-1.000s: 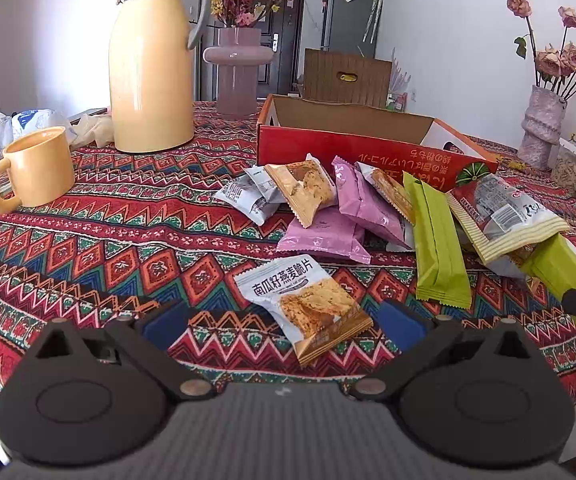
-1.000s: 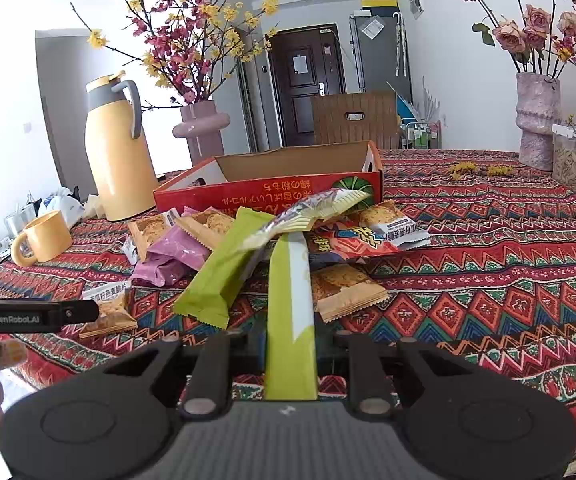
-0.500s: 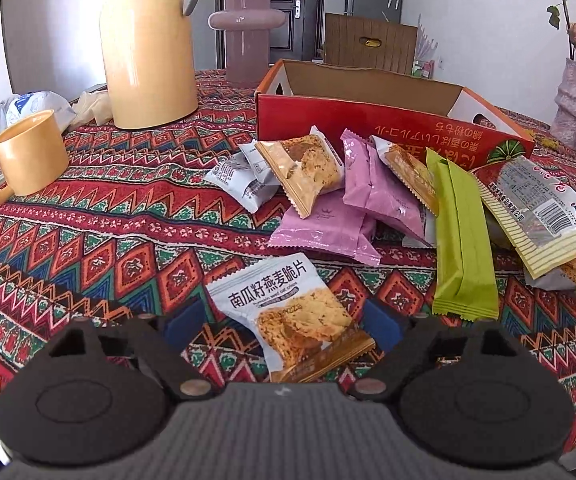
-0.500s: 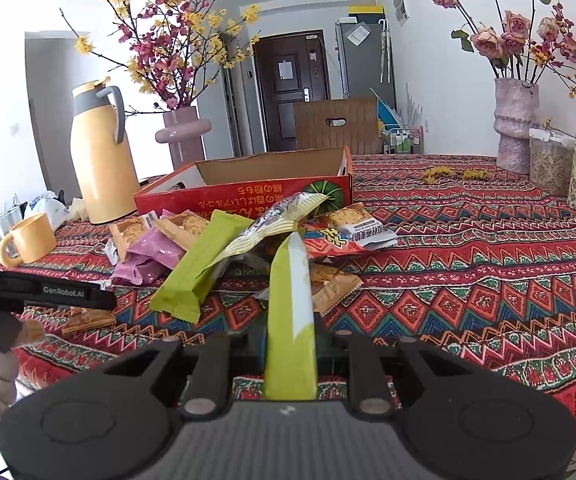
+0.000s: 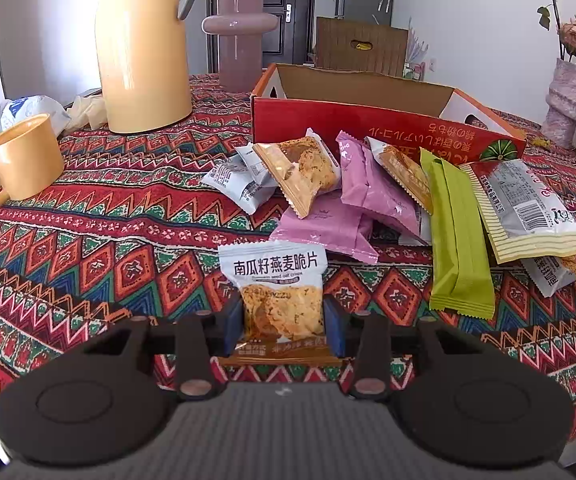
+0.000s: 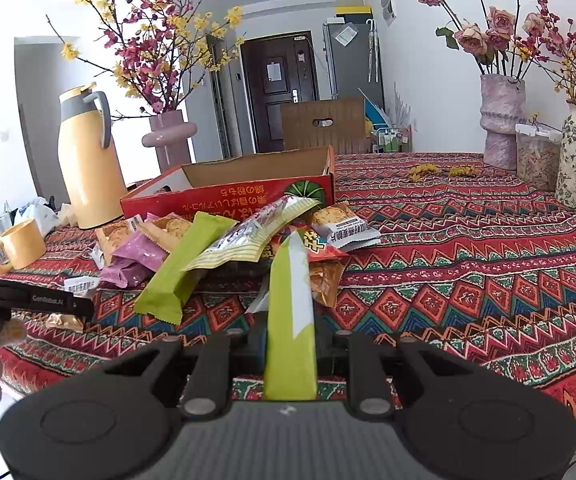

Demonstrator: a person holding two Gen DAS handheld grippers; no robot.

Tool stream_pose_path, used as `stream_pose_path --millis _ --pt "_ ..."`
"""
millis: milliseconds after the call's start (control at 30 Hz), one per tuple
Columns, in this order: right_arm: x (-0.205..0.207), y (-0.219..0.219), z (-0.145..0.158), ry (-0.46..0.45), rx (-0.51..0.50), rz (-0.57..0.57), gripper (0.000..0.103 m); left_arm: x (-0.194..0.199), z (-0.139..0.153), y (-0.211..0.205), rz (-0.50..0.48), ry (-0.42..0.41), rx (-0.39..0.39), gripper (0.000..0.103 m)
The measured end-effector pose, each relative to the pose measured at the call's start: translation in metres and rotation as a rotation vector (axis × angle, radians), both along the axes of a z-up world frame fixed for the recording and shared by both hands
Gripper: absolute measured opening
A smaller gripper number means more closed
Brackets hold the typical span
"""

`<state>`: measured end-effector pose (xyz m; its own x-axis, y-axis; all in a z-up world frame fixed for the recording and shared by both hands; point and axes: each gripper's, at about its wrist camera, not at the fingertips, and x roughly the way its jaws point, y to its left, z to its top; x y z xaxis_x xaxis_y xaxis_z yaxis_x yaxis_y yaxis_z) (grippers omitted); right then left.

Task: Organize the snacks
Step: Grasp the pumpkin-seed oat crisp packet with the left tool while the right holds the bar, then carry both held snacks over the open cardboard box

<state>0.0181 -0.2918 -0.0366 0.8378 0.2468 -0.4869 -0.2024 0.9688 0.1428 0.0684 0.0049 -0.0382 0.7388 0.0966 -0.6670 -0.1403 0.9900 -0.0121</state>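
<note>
While the left gripper (image 5: 283,322) has just been closing, its blue pads (image 5: 233,322) now sit against both sides of an oat crisp packet (image 5: 278,286), white on top with Chinese lettering, which lies on the patterned tablecloth (image 5: 100,240) near the table's front edge. Just beyond it lies a loose heap of snacks: two pink packets (image 5: 376,192), a cookie packet (image 5: 302,170), a long green bar wrapper (image 5: 458,240) and a striped packet (image 5: 528,212) with a barcode. Behind the heap stands an open red cardboard box (image 5: 368,120), its inside not visible from here. A yellow mug (image 5: 24,164) and a yellow thermos jug (image 5: 144,44) stand to the left. The right gripper (image 6: 290,354) is clamped tight on a slim green-and-white bar (image 6: 290,312), held lengthwise between the jaws and raised off the cloth, in front of the same heap.
</note>
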Motion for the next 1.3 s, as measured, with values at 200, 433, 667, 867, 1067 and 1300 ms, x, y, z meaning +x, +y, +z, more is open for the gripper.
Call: stream_pose_path --millis 200,433,667,867,1067,1300 --pt "-0.001 -0.004 0.005 -0.016 0.006 -0.008 0.019 -0.011 0.008 0.0 -0.024 -0.035 -0.007 0.042" --pt "-0.001 -0.005 0.015 -0.049 0.009 -0.012 0.019 -0.02 0.029 -0.008 -0.066 -0.102 -0.004 0.042" --pt "0.02 -0.002 0.03 -0.082 0.017 -0.007 0.019 -0.006 0.045 -0.016 -0.094 -0.141 -0.001 0.042" --pt "0.047 0.005 0.043 -0.102 0.014 0.005 0.019 0.013 0.056 -0.02 -0.107 -0.156 0.0 0.042" --pt "0.081 0.013 0.052 -0.107 0.007 0.021 0.019 0.035 0.069 -0.019 -0.107 -0.176 -0.002 0.042" --pt "0.126 0.023 0.059 -0.1 -0.003 0.035 0.019 0.068 0.083 -0.015 -0.107 -0.191 0.006 0.042"
